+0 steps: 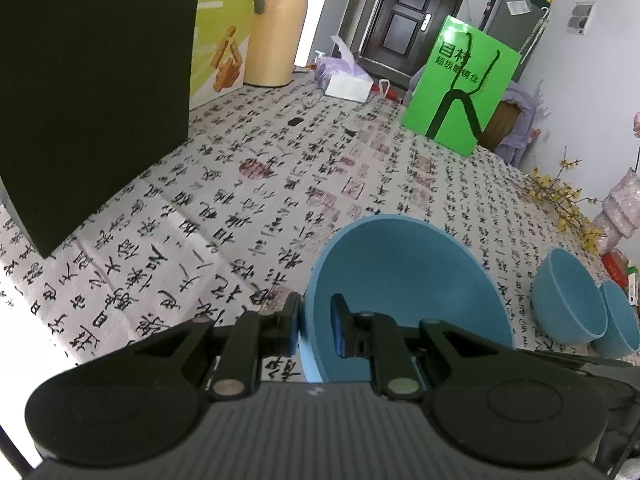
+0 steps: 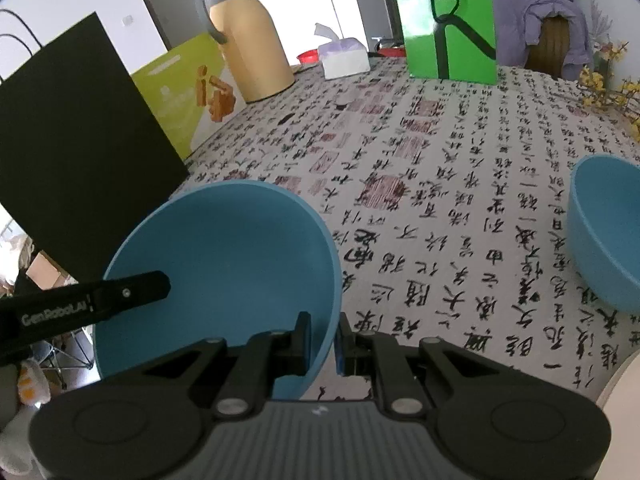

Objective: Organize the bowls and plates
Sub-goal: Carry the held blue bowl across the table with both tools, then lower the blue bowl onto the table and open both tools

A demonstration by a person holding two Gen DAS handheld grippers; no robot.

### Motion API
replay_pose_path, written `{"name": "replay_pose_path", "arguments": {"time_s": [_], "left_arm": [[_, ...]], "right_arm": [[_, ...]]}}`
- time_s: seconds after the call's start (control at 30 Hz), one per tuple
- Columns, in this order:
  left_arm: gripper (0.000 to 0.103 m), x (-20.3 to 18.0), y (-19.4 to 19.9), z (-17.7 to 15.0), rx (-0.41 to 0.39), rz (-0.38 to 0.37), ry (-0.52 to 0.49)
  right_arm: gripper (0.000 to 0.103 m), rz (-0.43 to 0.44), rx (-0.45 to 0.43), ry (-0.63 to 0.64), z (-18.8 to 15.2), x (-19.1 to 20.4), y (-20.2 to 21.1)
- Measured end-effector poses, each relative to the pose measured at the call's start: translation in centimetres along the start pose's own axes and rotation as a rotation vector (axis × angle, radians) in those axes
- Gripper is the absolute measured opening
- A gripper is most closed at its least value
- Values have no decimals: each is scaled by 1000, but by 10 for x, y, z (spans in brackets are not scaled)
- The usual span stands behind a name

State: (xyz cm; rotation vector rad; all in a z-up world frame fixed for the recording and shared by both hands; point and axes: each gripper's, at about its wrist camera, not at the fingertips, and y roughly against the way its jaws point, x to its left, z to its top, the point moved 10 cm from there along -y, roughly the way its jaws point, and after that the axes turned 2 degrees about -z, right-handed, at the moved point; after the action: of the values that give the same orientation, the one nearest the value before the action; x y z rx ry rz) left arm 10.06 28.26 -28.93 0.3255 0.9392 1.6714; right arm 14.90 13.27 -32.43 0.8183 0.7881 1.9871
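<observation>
Large blue bowl [image 1: 404, 280] tilted above calligraphy tablecloth [image 1: 240, 200], left gripper [image 1: 316, 326] and right gripper [image 2: 323, 340] clamped on opposite rims, smaller blue bowls [image 1: 568, 292] near tablecloth's right edge.

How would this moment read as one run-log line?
left gripper: shut on large blue bowl rim | right gripper: shut on opposite rim | small blue bowls: on table

Large bowl [image 1: 404, 288] clamped at opposite rims, table [image 1: 248, 208] beyond the fingers

Left gripper [image 1: 316, 326] pinches its left rim, right gripper [image 2: 324, 340] its right rim. Two smaller bowls [image 1: 568, 300] sit right of the fingers; black bag [image 1: 92, 80] left; flask [image 2: 250, 40], tissue box [image 2: 345, 58] and green bag [image 1: 460, 84] far ahead.
</observation>
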Motion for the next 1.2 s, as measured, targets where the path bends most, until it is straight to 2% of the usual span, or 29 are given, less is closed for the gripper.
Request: {"name": "replay_pose_path", "arguments": {"time_s": [0.5,0.93,1.2], "left_arm": [[16,13,-19,-16,50,9,6],[16,19,-23,-20,61,11,34],[19,20,-27,-23,67,-23,70]], "right_arm": [[14,-27,46,-2,-17,5,-17],[15,-32,60,9,-20,6,-24],[30,3,63,5,-19,6,-23]]}}
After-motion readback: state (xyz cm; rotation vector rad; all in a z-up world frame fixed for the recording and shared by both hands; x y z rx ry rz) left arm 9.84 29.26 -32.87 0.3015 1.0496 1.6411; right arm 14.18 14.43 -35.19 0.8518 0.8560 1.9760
